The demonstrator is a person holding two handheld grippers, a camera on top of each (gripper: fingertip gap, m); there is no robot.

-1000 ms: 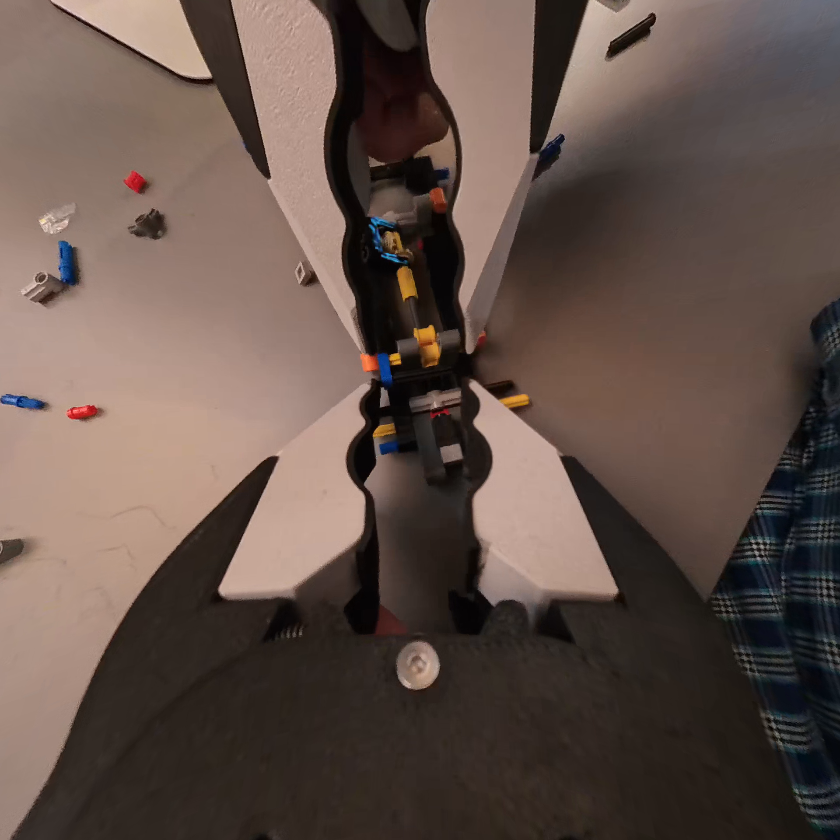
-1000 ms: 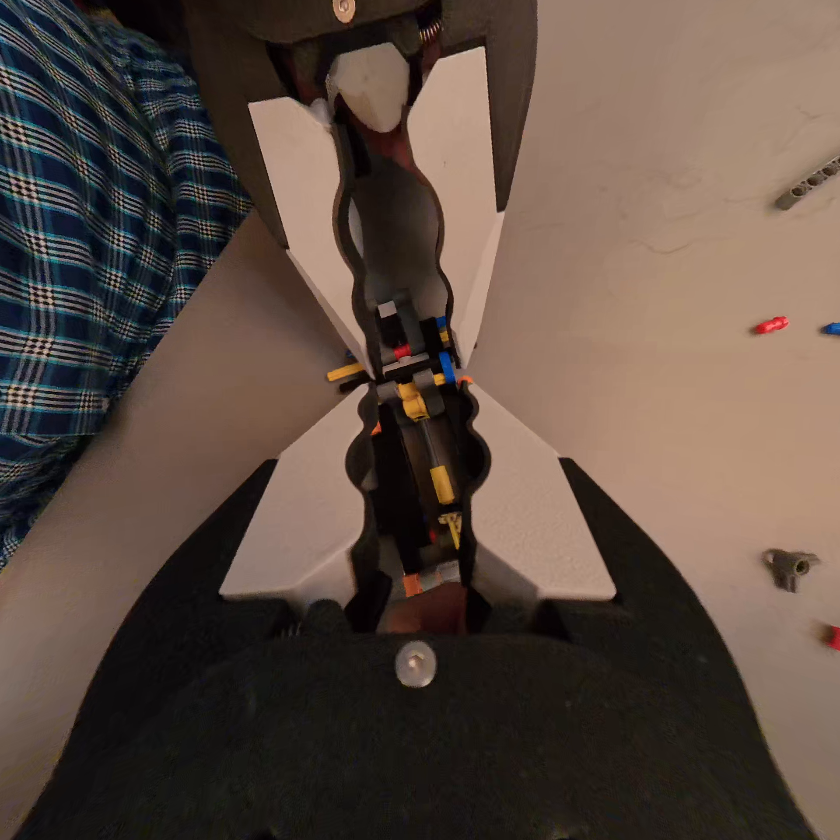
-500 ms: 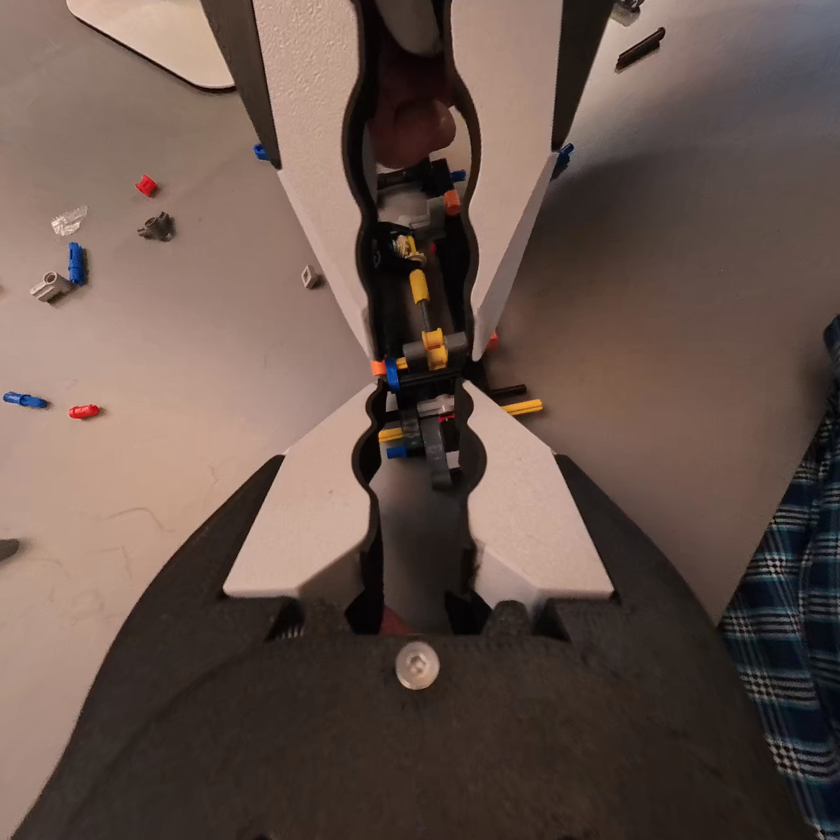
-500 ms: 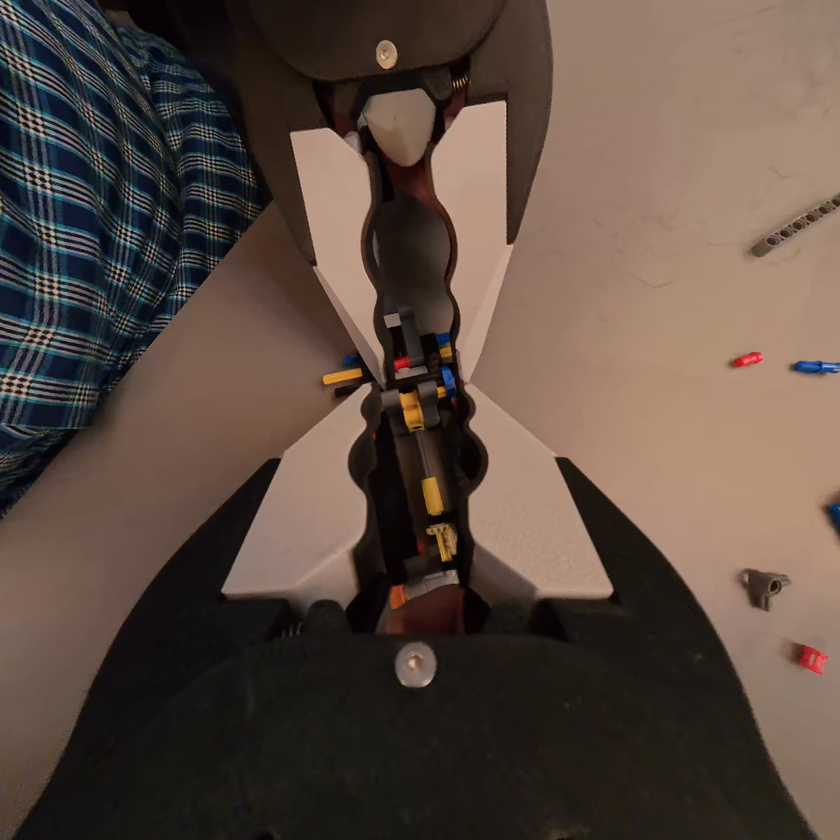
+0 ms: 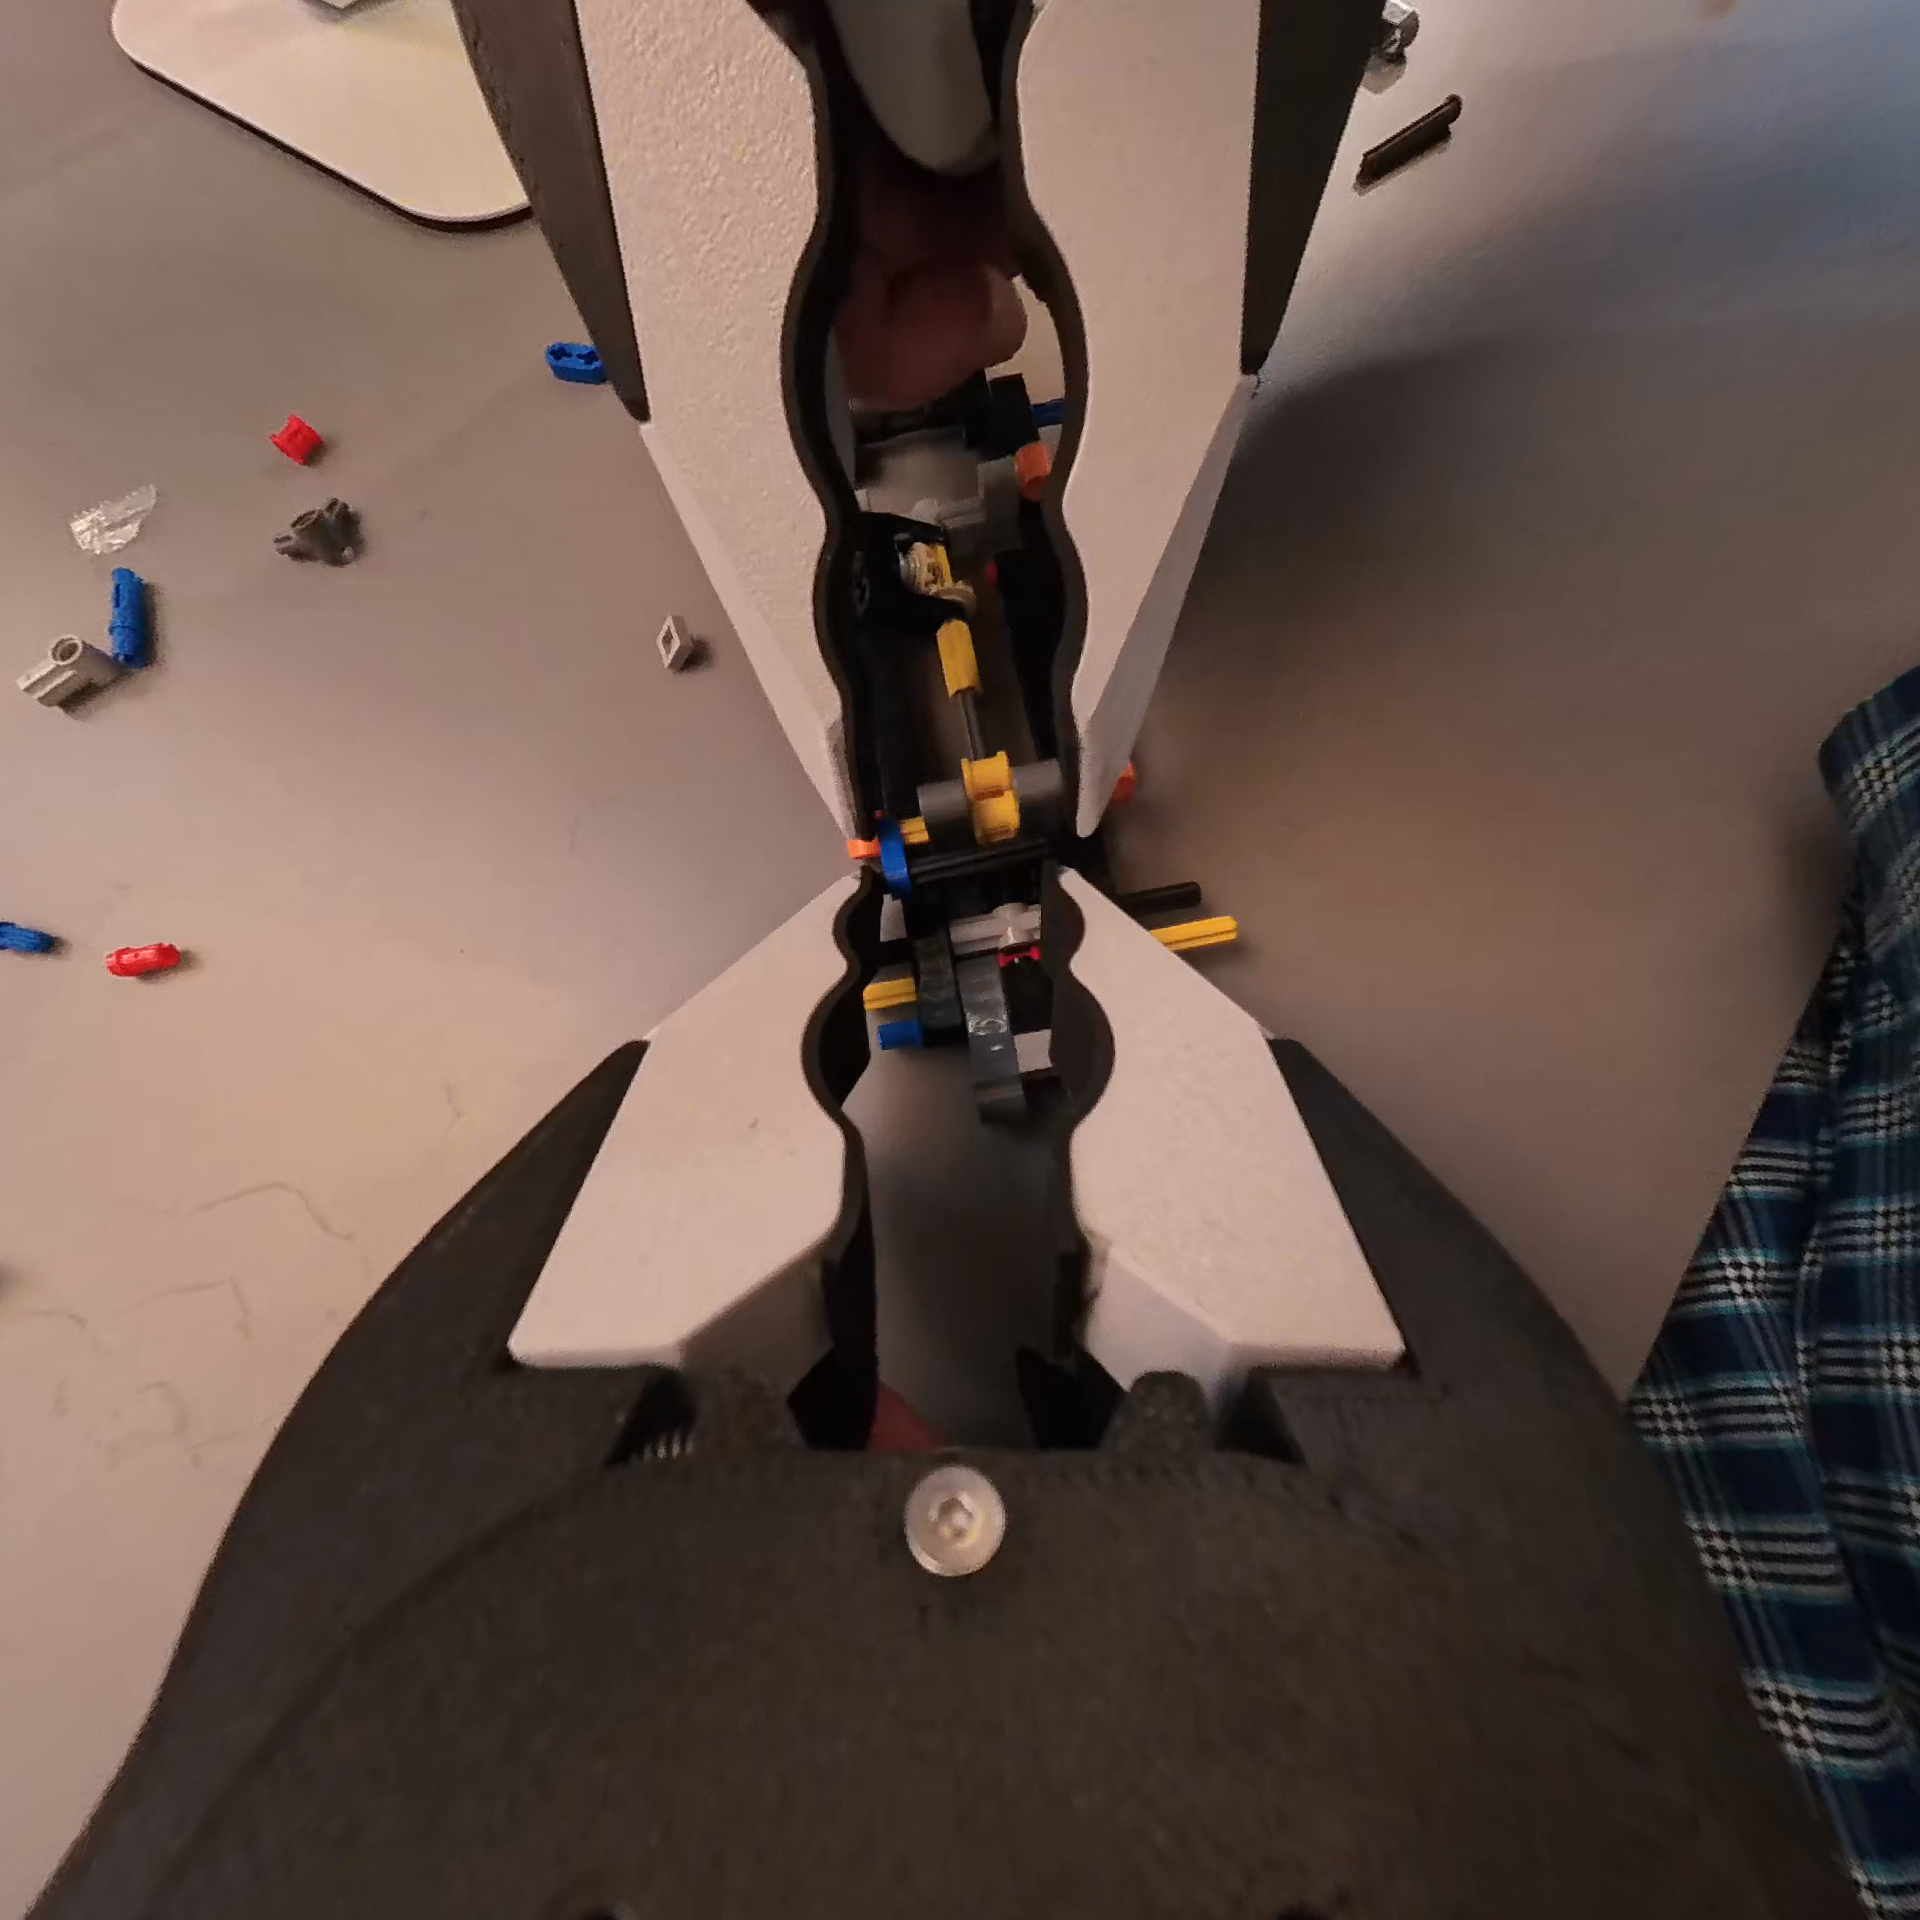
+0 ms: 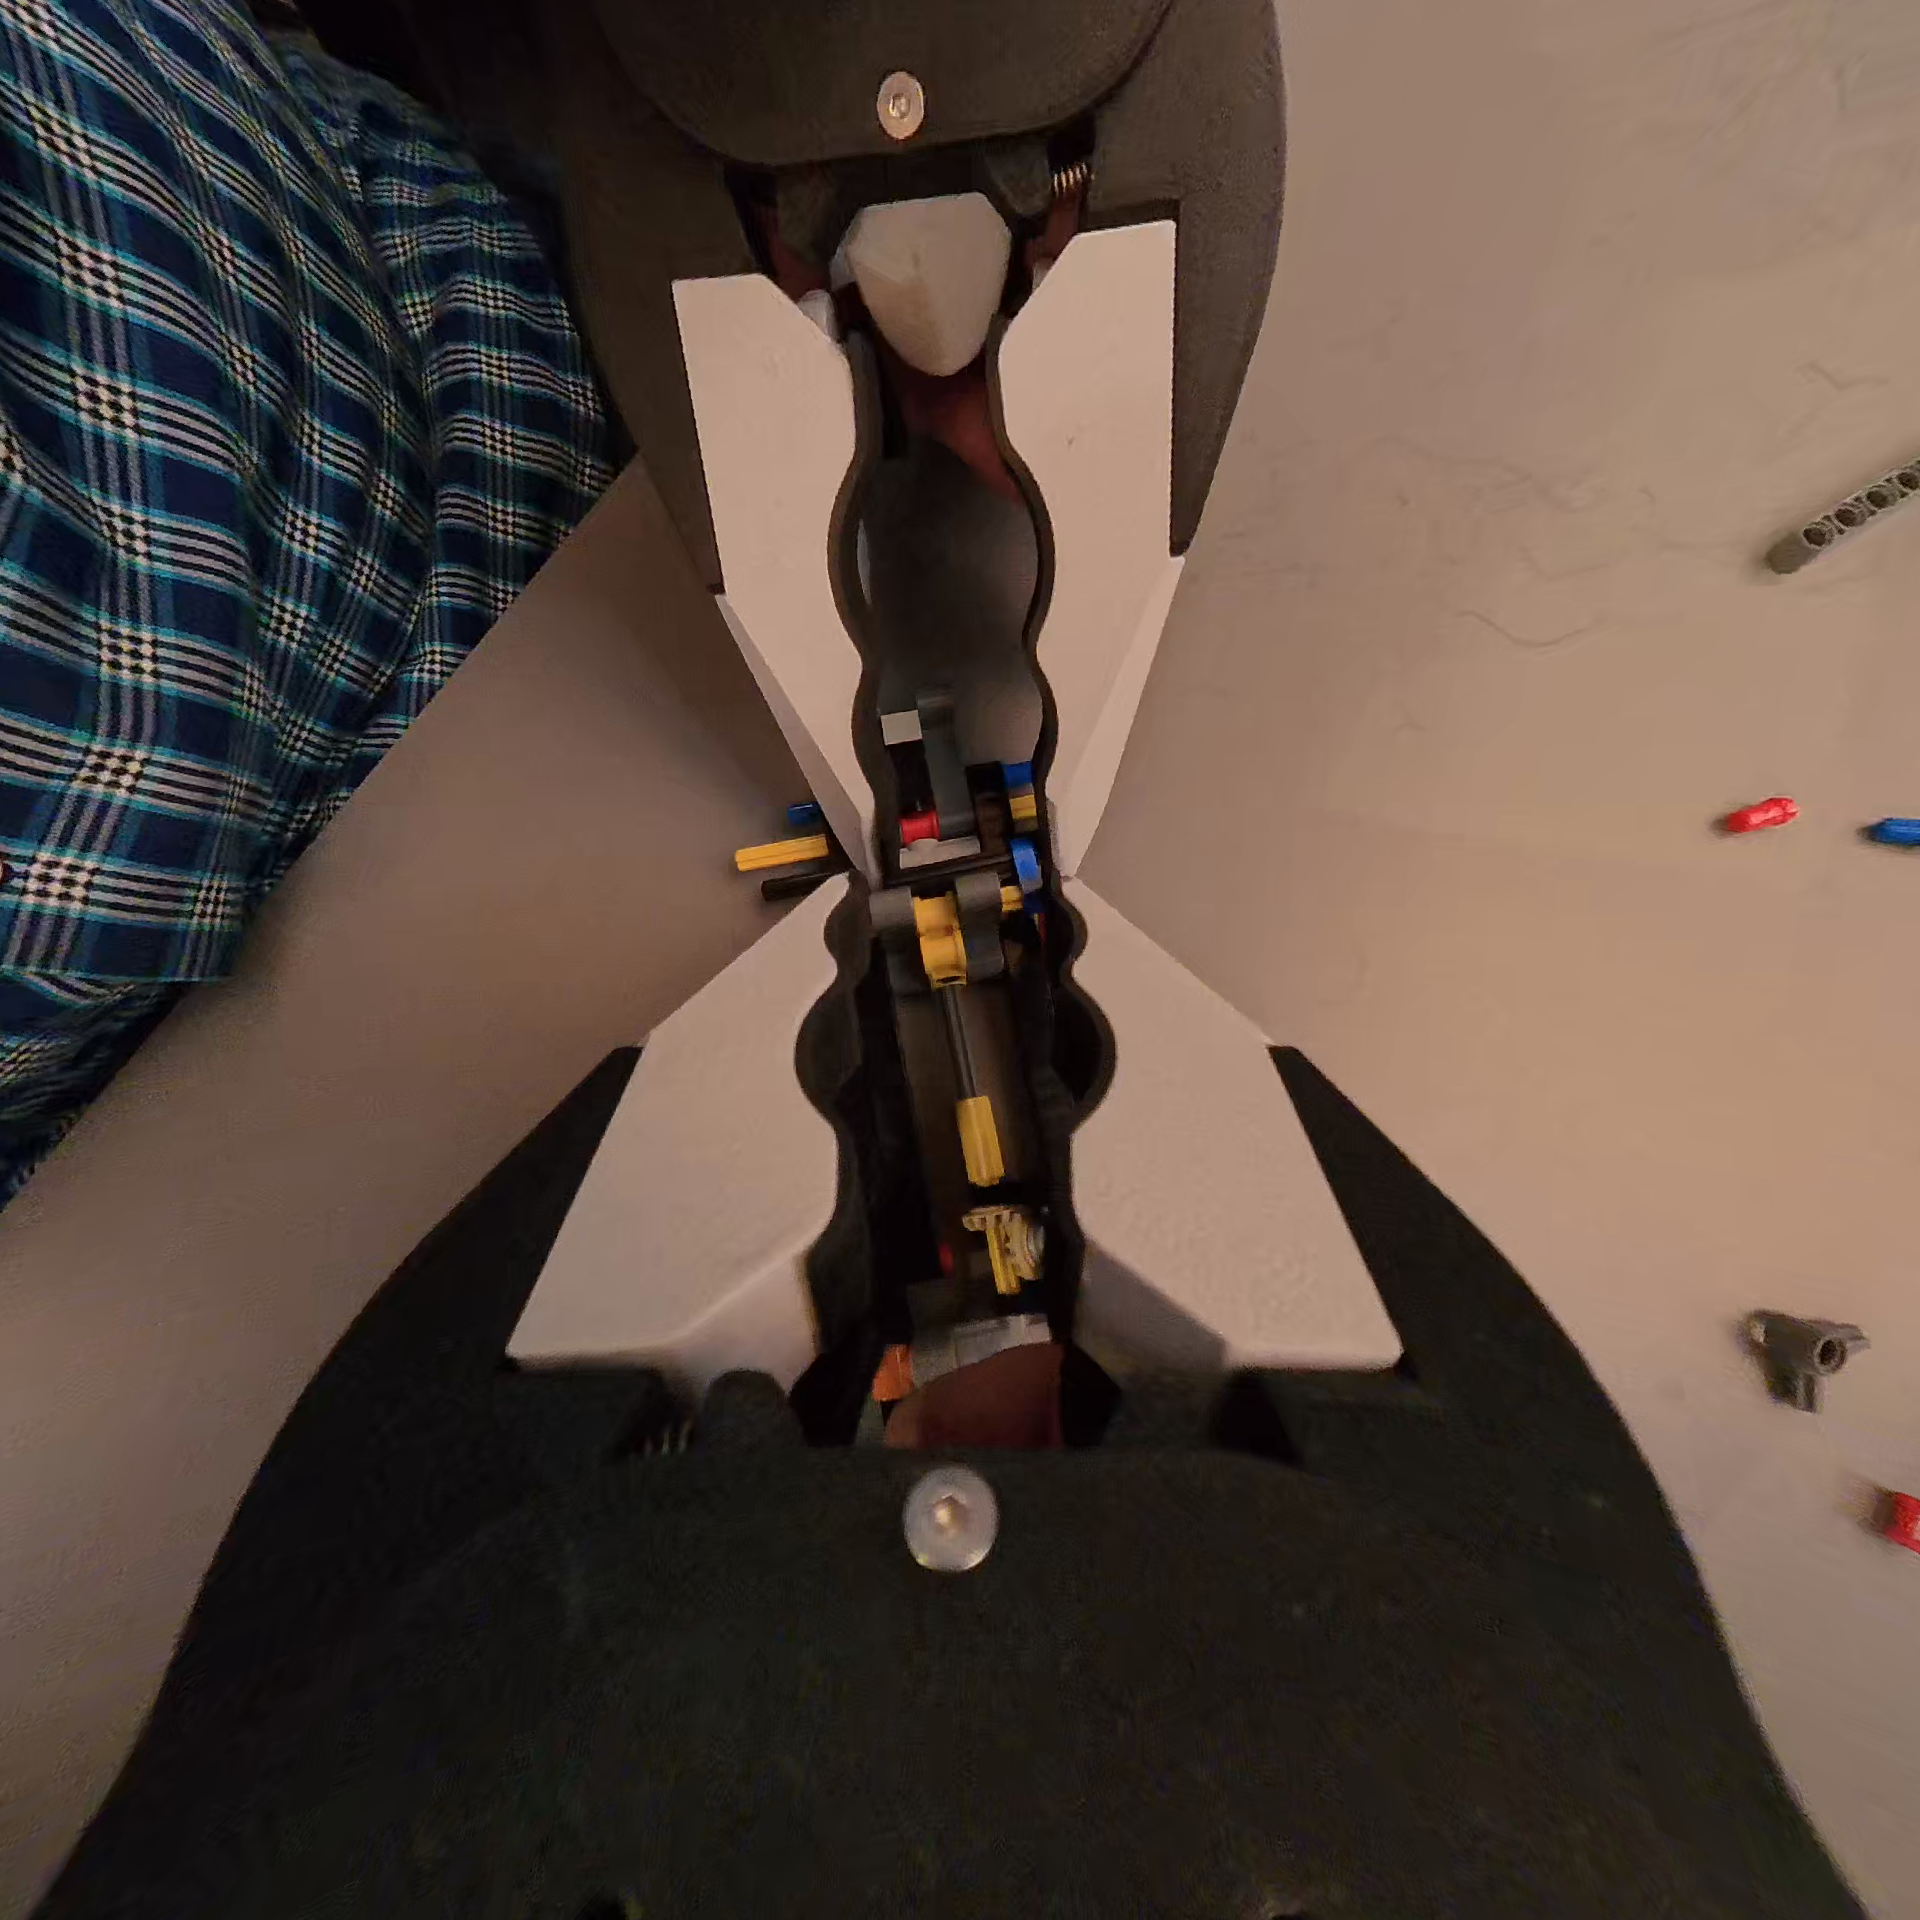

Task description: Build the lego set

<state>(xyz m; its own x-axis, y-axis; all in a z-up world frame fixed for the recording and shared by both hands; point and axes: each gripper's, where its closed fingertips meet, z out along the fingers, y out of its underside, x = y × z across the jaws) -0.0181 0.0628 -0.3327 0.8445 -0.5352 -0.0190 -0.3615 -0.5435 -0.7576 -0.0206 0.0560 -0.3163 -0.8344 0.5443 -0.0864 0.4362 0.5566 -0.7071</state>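
In your left wrist view, the left gripper (image 5: pixel 961 914) still clamps the black, grey and yellow lego assembly (image 5: pixel 971 831), now slightly farther from the opposing gripper. In your right wrist view, the right gripper (image 6: pixel 961 914) stays clamped on the assembly's other end, above the pale surface (image 6: pixel 1507 987).

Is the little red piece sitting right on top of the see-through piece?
No, in the left wrist view the red piece lies on the table by itself, apart from the clear piece.

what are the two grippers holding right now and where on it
Both are shut on one lego assembly, tip to tip. The left gripper clamps the end with the dark grey beam; the right gripper clamps the long end with the yellow-tipped axle.
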